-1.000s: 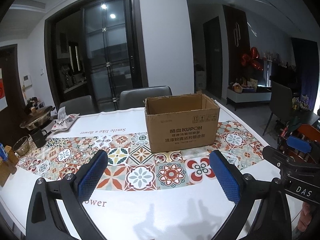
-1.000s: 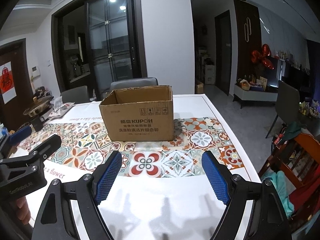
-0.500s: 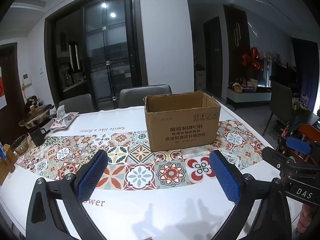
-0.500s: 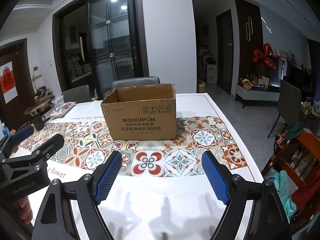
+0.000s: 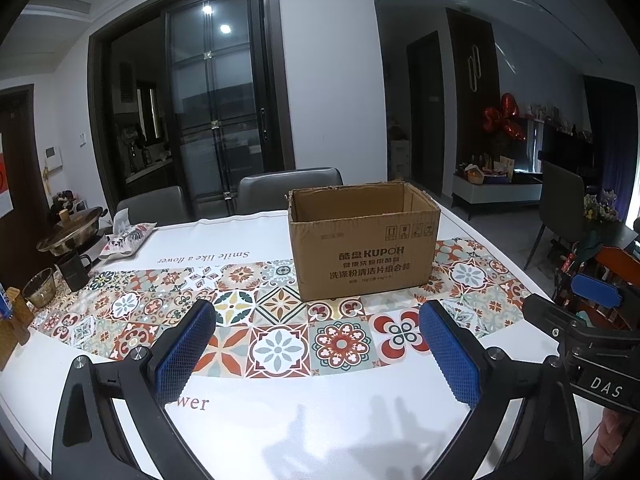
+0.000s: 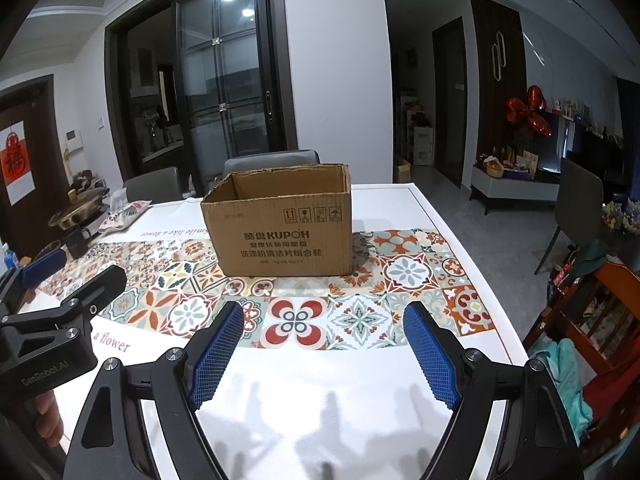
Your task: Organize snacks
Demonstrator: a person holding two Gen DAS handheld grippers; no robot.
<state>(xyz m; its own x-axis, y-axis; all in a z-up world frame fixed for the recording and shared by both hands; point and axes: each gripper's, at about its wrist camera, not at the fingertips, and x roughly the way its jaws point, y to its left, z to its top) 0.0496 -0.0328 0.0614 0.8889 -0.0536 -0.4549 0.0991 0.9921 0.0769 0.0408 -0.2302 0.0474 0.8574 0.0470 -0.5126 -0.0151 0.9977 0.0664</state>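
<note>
An open brown cardboard box [image 5: 364, 248] [image 6: 280, 228] stands on the tiled-pattern runner in the middle of the table, and its near wall hides what is inside. A patterned bag [image 5: 128, 236] [image 6: 124, 216] lies at the far left of the table. My left gripper [image 5: 318, 344] hovers open over the near part of the table, in front of the box, with nothing between its blue pads. My right gripper [image 6: 323, 354] is open and empty too, a little right of the box. Each gripper shows at the edge of the other's view: the right gripper [image 5: 576, 304], the left gripper [image 6: 72, 276].
A pot [image 5: 72, 232], a dark mug [image 5: 74, 270] and a glass bowl [image 5: 40, 292] crowd the table's left end. Grey chairs [image 5: 288, 188] stand behind the table. A wooden chair with clothes [image 6: 592, 320] sits off the right edge.
</note>
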